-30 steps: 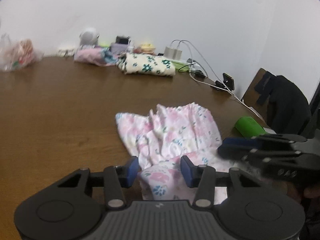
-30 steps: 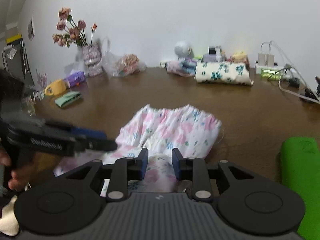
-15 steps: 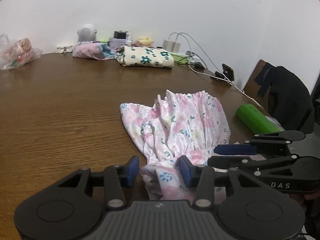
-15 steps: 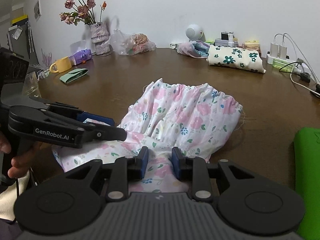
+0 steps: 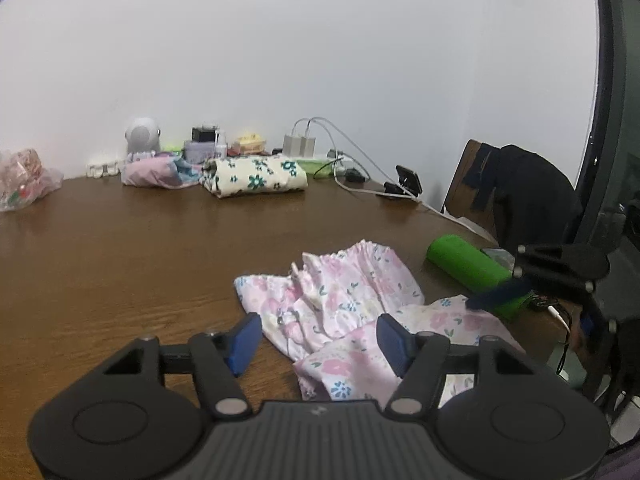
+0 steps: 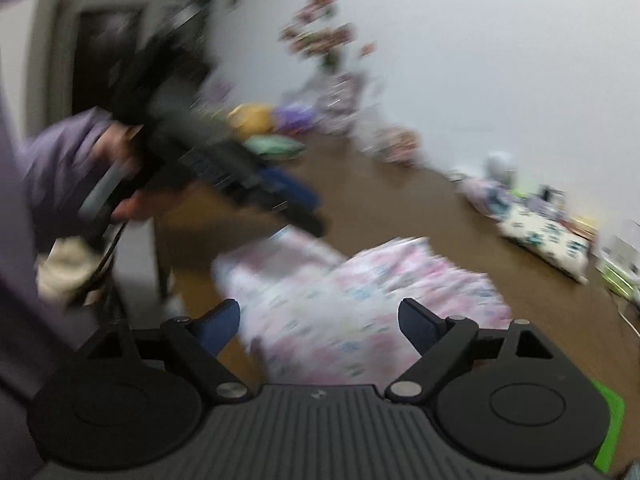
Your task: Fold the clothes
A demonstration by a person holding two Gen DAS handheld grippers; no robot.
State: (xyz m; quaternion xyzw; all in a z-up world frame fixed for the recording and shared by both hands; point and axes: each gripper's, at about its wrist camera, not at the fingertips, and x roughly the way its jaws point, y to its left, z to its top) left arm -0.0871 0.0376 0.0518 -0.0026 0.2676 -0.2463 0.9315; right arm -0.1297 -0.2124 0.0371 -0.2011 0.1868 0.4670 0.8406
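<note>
While both sets of jaws are opening, the pink floral garment (image 5: 352, 312) lies crumpled on the brown desk (image 5: 120, 260) near its front edge, part of it reaching under the left gripper (image 5: 318, 338), whose blue pads stand apart with cloth between them but not pinched; right gripper (image 6: 320, 320) is spread wide above the same garment, nothing clamped, view heavily blurred; green roll (image 5: 472, 276) sits by the desk's right edge just beside the garment; folded cream floral cloth (image 5: 256, 178) at the back edge; hand in purple sleeve (image 6: 60, 160) holds the left gripper
</note>
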